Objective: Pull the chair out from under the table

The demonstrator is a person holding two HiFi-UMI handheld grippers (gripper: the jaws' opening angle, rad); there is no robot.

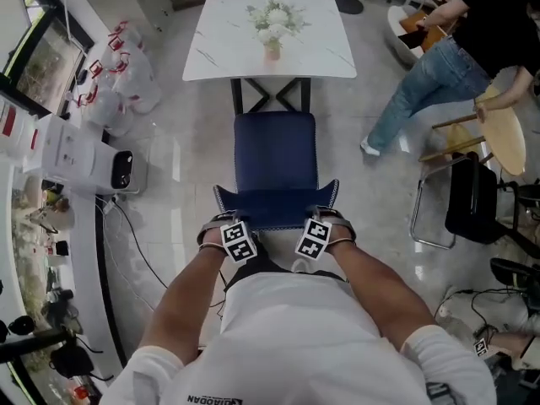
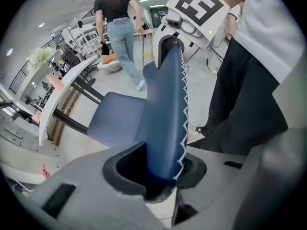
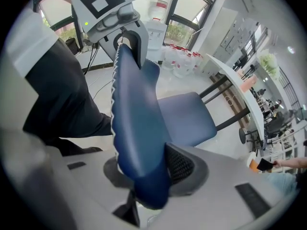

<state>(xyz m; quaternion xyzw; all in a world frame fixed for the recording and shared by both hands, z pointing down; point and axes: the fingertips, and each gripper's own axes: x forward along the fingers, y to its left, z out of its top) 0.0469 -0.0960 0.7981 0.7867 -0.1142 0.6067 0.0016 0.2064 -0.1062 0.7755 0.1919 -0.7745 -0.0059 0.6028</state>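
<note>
A blue chair (image 1: 274,152) stands in front of the white marble table (image 1: 221,45), its seat out from under the tabletop and its backrest (image 1: 276,207) nearest me. My left gripper (image 1: 226,221) clamps the backrest's top edge on the left, and my right gripper (image 1: 326,218) clamps it on the right. In the left gripper view the left gripper (image 2: 160,174) has its pads pressed on the padded backrest (image 2: 165,114). The right gripper view shows the same for the right gripper (image 3: 146,174) on the backrest (image 3: 136,128). A vase of white flowers (image 1: 272,22) sits on the table.
A person in jeans (image 1: 426,78) stands at the right by a round wooden table (image 1: 504,132) and a black chair (image 1: 472,197). White boxes and an appliance (image 1: 89,160), plastic bags (image 1: 118,78) and floor cables (image 1: 126,230) lie at the left.
</note>
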